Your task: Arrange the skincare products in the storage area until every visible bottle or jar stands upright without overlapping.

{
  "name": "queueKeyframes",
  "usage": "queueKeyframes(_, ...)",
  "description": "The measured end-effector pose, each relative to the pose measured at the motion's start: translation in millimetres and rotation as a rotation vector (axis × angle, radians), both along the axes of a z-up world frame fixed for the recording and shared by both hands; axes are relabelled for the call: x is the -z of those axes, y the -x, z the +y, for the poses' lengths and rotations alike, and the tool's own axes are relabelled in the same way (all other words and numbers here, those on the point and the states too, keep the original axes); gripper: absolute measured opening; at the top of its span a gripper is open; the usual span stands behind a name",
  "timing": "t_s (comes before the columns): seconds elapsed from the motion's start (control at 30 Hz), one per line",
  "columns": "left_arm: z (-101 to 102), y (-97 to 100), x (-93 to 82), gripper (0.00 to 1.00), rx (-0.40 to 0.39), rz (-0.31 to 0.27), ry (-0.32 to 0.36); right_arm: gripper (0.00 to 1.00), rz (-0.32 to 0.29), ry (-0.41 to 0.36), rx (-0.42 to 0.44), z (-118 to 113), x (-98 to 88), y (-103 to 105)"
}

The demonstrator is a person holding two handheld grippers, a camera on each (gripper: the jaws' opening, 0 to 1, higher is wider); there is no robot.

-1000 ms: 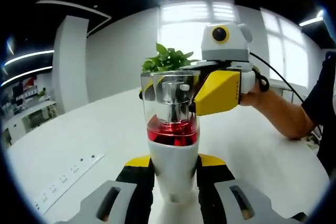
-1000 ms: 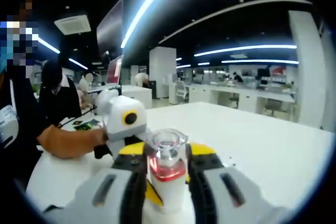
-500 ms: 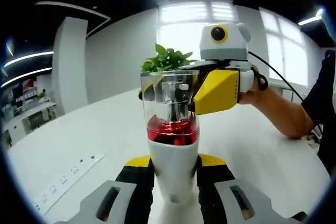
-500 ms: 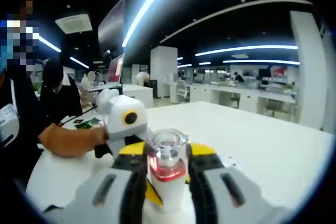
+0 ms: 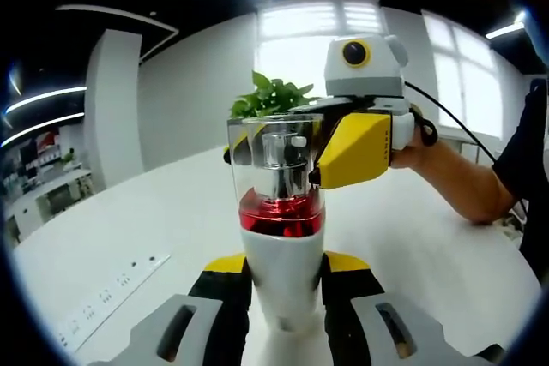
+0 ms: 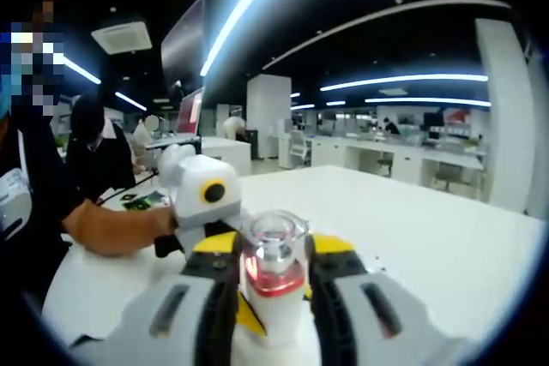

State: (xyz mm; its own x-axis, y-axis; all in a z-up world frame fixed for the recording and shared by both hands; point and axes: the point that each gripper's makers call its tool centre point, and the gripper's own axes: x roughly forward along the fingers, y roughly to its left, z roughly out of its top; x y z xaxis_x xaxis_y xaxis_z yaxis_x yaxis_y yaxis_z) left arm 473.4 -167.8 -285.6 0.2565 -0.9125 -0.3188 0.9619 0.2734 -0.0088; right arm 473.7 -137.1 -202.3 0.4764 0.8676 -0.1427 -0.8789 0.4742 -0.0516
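Under and beyond both grippers lies the white bench (image 5: 129,220), running off toward a bright window in the left gripper view and toward rows of desks in the right gripper view. Right of the left gripper's fingers, a person's forearm (image 5: 463,182) reaches across the bench to the handle of the right gripper (image 5: 330,150), which meets the bottle from that side at the level of its cap. Between the left gripper's (image 5: 286,297) fingers stands the bottle (image 5: 283,246), upright, its white body clamped by the two black and yellow fingers, with a red band above them and a clear cap over a silver pump at the top. Behind the cap a green plant (image 5: 270,96) shows. From the right gripper view the same bottle (image 6: 273,276) sits between the right gripper's (image 6: 273,285) fingers, which press on the clear cap from both sides, and the left gripper (image 6: 204,199) shows just left of them with the person's hand (image 6: 129,229) behind it.
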Motion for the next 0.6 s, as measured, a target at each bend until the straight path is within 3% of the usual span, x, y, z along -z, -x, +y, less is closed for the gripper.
queueKeyframes(0.6,-0.6,1.3,-4.6,0.36,0.007,-0.021,0.009,0.38,-0.005,-0.003,-0.005,0.5,-4.1,0.9)
